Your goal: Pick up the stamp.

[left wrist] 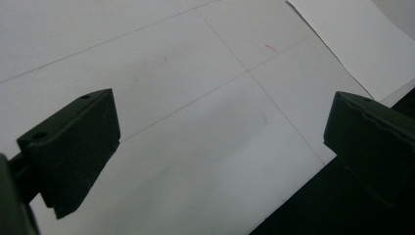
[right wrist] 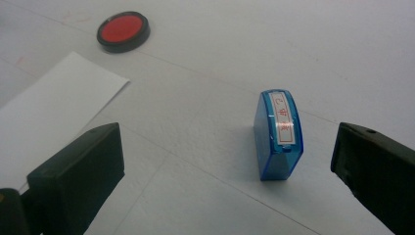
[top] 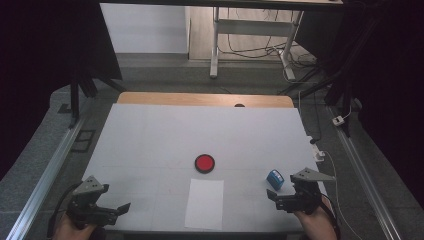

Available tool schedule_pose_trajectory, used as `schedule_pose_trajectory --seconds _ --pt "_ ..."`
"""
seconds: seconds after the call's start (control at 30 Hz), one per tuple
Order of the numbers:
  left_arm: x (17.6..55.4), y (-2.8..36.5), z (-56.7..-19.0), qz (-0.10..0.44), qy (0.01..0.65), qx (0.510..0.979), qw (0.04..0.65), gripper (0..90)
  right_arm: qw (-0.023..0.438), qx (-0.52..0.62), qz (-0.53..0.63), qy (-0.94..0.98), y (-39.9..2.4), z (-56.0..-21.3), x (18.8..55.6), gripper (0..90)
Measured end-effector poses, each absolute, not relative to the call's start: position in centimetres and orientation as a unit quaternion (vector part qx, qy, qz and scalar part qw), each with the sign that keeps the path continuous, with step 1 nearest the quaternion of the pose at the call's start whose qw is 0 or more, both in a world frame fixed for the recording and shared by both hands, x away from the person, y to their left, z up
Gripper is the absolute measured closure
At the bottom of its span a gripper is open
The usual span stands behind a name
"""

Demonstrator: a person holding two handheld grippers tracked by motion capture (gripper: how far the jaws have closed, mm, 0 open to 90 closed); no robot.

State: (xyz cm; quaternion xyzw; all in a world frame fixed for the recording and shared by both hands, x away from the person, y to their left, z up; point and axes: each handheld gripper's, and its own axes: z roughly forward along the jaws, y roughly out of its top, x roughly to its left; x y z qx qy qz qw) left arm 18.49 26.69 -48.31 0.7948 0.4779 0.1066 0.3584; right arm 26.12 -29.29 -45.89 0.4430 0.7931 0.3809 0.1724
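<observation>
One blue stamp (right wrist: 277, 134), red characters on label, unreadable.

Light falls evenly from overhead onto the white-covered table (top: 150, 140), which reads bright, while black curtains darken both sides of the high view and the whole frame is soft and a little grainy. In the right gripper view the small translucent blue stamp block (right wrist: 277, 134) is fairly sharp and throws a faint shadow to its left. Both gripper views show their black jaws as blurred, underexposed shapes.
</observation>
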Motion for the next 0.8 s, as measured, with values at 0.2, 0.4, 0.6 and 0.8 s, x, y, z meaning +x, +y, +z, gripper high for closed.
schedule_pose_trajectory --seconds 0.2,0.4,0.6,0.8 --pt "18.5 26.8 -48.3 0.102 0.478 0.795 0.360 0.9 0.175 0.444 0.374 0.795 -29.4 -46.1 26.8 0.0" --pt "18.6 26.8 -48.3 0.101 0.478 0.794 0.361 0.8 0.173 0.441 0.368 0.801 -29.3 -46.2 27.6 0.0" --pt "18.6 26.8 -48.3 0.100 0.478 0.794 0.362 0.8 0.172 0.437 0.352 0.810 -29.1 -46.6 28.4 0.0" --pt "18.6 26.8 -48.3 0.100 0.478 0.794 0.361 0.8 0.174 0.437 0.337 0.815 -29.2 -47.0 29.2 0.0"
